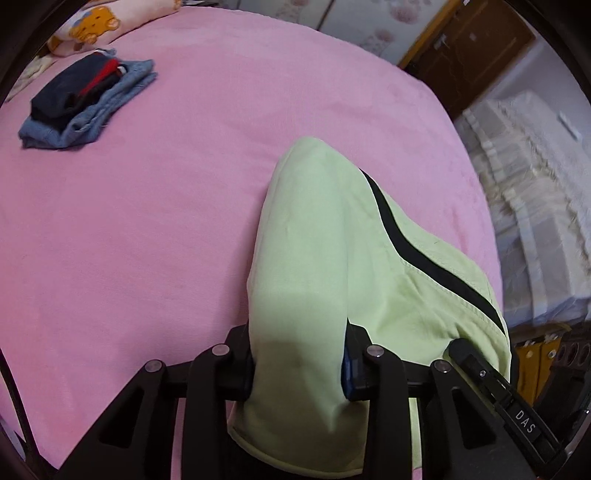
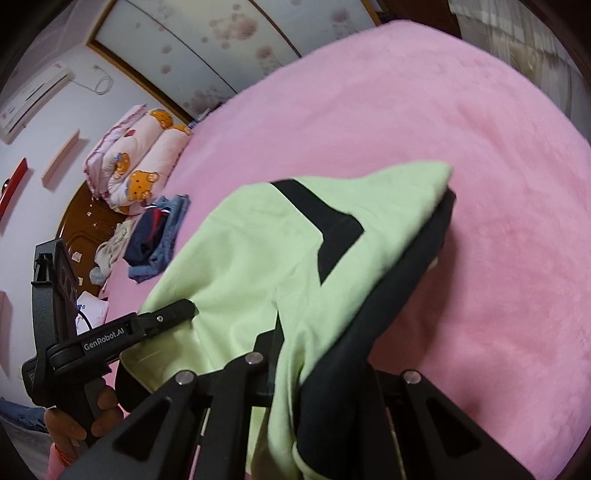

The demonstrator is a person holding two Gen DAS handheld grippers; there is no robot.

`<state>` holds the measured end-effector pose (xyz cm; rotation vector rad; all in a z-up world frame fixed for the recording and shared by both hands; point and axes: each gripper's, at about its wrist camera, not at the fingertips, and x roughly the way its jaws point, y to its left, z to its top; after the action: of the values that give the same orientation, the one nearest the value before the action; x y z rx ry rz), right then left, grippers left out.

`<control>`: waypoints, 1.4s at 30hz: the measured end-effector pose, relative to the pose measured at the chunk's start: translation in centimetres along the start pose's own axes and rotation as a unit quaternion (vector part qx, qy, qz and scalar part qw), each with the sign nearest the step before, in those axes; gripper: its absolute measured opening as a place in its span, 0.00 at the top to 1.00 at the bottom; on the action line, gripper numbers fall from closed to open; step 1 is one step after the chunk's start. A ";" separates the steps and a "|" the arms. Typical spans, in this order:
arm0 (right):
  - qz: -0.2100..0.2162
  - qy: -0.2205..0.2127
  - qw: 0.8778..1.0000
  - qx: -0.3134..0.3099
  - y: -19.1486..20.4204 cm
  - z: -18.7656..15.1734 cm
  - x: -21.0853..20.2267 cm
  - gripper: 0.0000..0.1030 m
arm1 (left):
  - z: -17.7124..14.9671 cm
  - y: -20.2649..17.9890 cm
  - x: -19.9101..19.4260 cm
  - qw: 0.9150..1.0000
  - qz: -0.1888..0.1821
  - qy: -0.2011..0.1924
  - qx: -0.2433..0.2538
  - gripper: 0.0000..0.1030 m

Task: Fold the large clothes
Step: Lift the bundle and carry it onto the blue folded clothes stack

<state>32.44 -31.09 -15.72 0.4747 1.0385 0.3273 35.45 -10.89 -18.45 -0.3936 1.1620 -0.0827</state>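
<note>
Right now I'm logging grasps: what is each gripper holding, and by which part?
Both hold the light green garment. The left gripper pinches a bunched fold of it; the right gripper clamps a bunched part at its black-trimmed edge.

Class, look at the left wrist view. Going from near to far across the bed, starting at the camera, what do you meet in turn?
Left hand-held gripper shut on the green garment → bare pink bedsheet → pile of folded clothes → teddy-bear quilt.
</note>
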 end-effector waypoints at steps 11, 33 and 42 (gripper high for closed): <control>0.031 -0.050 0.998 -0.033 16.4 2.1 2.1 0.93 | 9.5 11.8 -11.2 0.998 -0.004 -0.067 0.010 0.69; 0.103 -0.110 0.984 -0.099 42.5 14.0 25.9 0.93 | 34.8 34.8 -14.3 0.977 0.094 -0.185 0.045 0.69; 0.092 -0.112 0.983 -0.113 43.4 15.0 34.3 0.93 | 38.7 38.8 -7.3 0.977 0.114 -0.170 0.055 0.69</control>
<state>60.28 18.90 -12.24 0.3929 0.7290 0.5383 62.19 37.09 -12.28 -0.1653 0.8522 0.1162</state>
